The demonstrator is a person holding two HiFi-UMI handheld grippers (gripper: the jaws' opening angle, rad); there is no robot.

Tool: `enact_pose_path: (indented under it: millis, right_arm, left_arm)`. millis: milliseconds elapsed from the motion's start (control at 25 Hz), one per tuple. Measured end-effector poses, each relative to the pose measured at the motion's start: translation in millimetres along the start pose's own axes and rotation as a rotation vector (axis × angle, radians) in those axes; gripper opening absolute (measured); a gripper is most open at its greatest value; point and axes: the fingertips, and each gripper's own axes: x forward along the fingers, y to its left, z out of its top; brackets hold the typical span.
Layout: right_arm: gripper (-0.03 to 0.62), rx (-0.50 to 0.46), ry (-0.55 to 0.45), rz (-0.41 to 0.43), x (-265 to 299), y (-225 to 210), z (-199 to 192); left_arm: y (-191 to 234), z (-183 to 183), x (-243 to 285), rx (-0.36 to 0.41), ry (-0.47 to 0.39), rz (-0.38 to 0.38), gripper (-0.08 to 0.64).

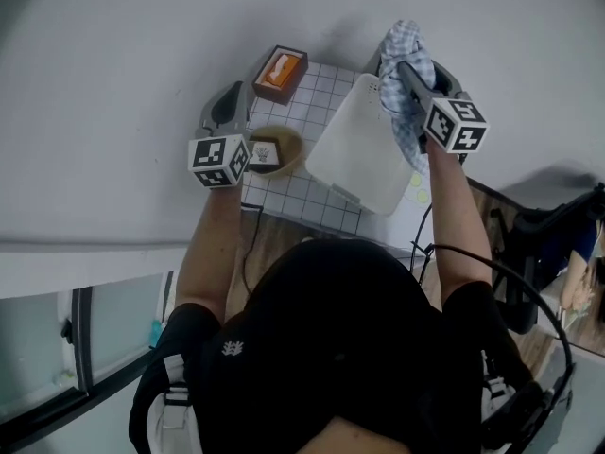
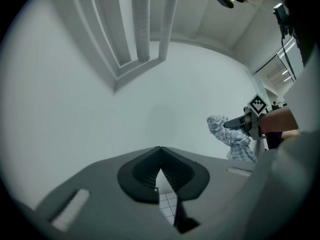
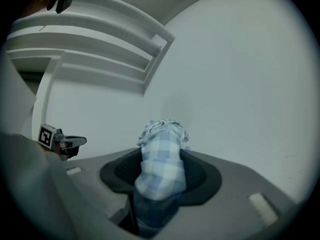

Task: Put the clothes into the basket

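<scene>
- Person (image 1: 350,348) in a black top, seen from above, fills the 6 o'clock half of the head view, with both arms reaching toward 12 o'clock.
- Right claw (image 1: 405,72), at 1 o'clock: clamped on a blue-checked cloth (image 1: 406,41). In the right gripper view the cloth (image 3: 161,164) sits bunched between the pads and sticks out past the tips.
- The cloth's loose end hangs at the 2 o'clock edge of the white basket (image 1: 354,149).
- Left claw (image 1: 225,102), at 10 o'clock: tips together, nothing held, well apart from the cloth.
- Gridded surface (image 1: 312,112) carries the basket, an orange box (image 1: 280,72) at 11 o'clock and a round bowl (image 1: 284,149).
</scene>
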Motion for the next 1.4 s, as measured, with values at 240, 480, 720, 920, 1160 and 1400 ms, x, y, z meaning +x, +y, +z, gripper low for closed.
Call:
enact_pose_path:
  millis: [240,480,720,920,1160,1400]
  right_arm:
    - [0.207,-0.008,-0.008,0.049,19,21,8]
    - [0.207,-0.039,0.006,0.075,34,35,3]
    - [0.207,-0.02,0.022,0.087,39,41,-13]
    - [0.207,-0.009,0.049,0.083,38,41,-32]
    - [0.207,0.016,0.076,0.055,36,32,-49]
    - [0.207,0.029,0.108,0.057,32,34,-74]
  left_arm:
    - [16,1,-11,0.0,-0.003,0.039,0.006]
    - [29,3,-16,-0.002,-0.013,0.067,0.006]
    - [28,-7,-14,-0.006,0.004,0.057,0.006]
    - [22,-16,-8,-0.013,0.021,0.035,0.006]
    - [17,-31,2,-0.034,0.046,0.0,0.006]
    - [2,-44,12,-0.045,0.062,-0.04,0.006]
